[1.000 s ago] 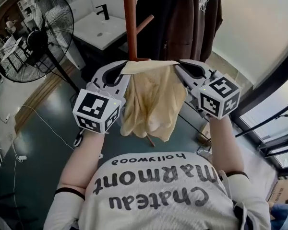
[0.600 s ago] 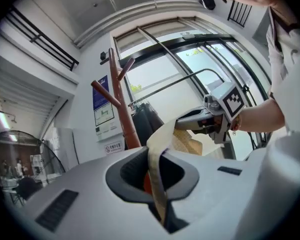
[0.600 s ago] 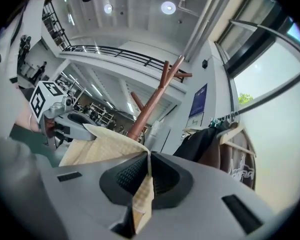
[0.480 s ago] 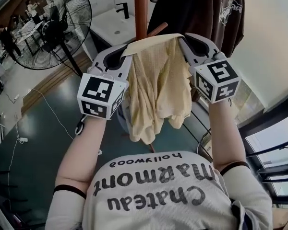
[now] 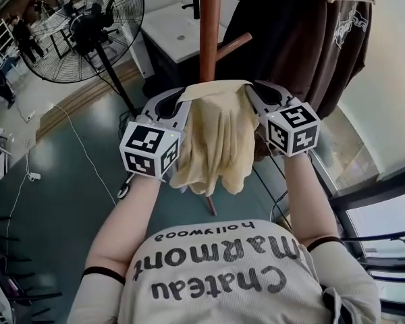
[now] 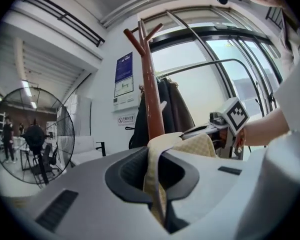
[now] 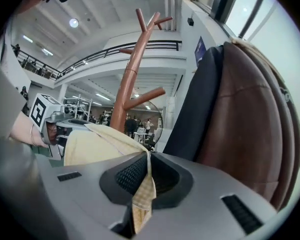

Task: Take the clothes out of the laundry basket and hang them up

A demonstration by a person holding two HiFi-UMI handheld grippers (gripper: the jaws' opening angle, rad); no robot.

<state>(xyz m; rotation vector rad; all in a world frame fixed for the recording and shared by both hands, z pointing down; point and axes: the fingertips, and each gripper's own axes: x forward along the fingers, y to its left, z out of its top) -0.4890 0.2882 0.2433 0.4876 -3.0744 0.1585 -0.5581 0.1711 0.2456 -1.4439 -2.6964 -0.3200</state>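
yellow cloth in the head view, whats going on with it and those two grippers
A person holds a gripper in each hand. The left gripper and the right gripper are each shut on the top edge of a pale yellow checked garment, which is stretched between them and hangs down. They hold it up just in front of the wooden coat stand, where dark brown clothes already hang. The yellow garment is not yet on a peg.
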